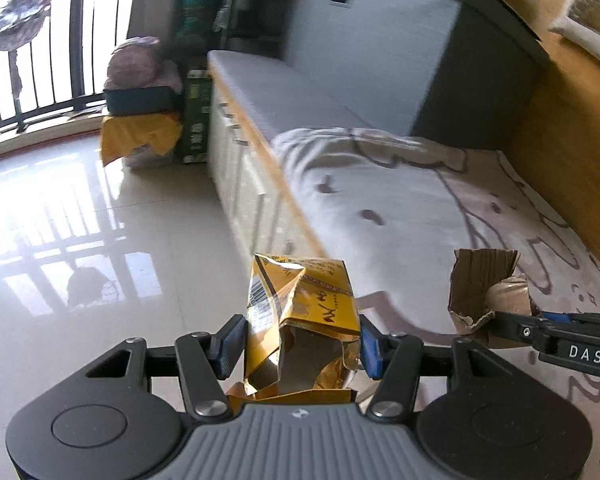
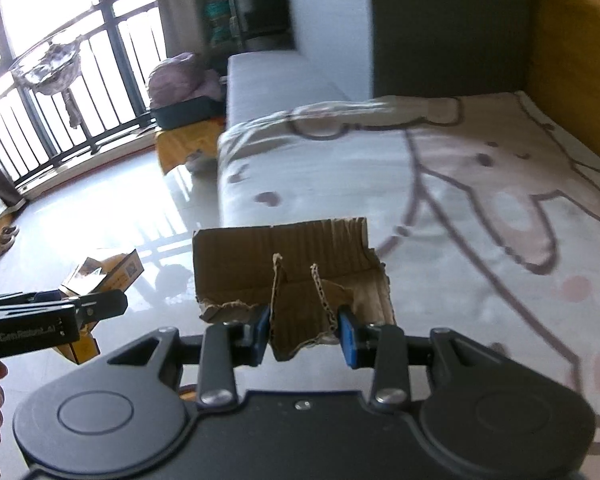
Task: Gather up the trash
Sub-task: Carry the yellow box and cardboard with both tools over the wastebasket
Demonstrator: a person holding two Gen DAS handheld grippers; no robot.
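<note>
My left gripper (image 1: pixel 300 344) is shut on a crumpled yellow snack packet (image 1: pixel 300 316) and holds it in the air over the shiny floor beside the bed. My right gripper (image 2: pixel 304 336) is shut on a torn piece of brown cardboard (image 2: pixel 292 272) and holds it above the bed's edge. In the left wrist view the cardboard (image 1: pixel 484 292) and the right gripper (image 1: pixel 512 326) show at the right. In the right wrist view the left gripper (image 2: pixel 100 306) shows at the left with the yellow packet (image 2: pixel 112 274) in it.
A bed with a patterned blanket (image 2: pixel 460 200) fills the right side. A grey bench (image 1: pixel 284 92) runs along its foot. Bags and a yellow-covered pile (image 1: pixel 140 136) stand by the balcony railing (image 1: pixel 60 60). The glossy tiled floor (image 1: pixel 80 240) lies to the left.
</note>
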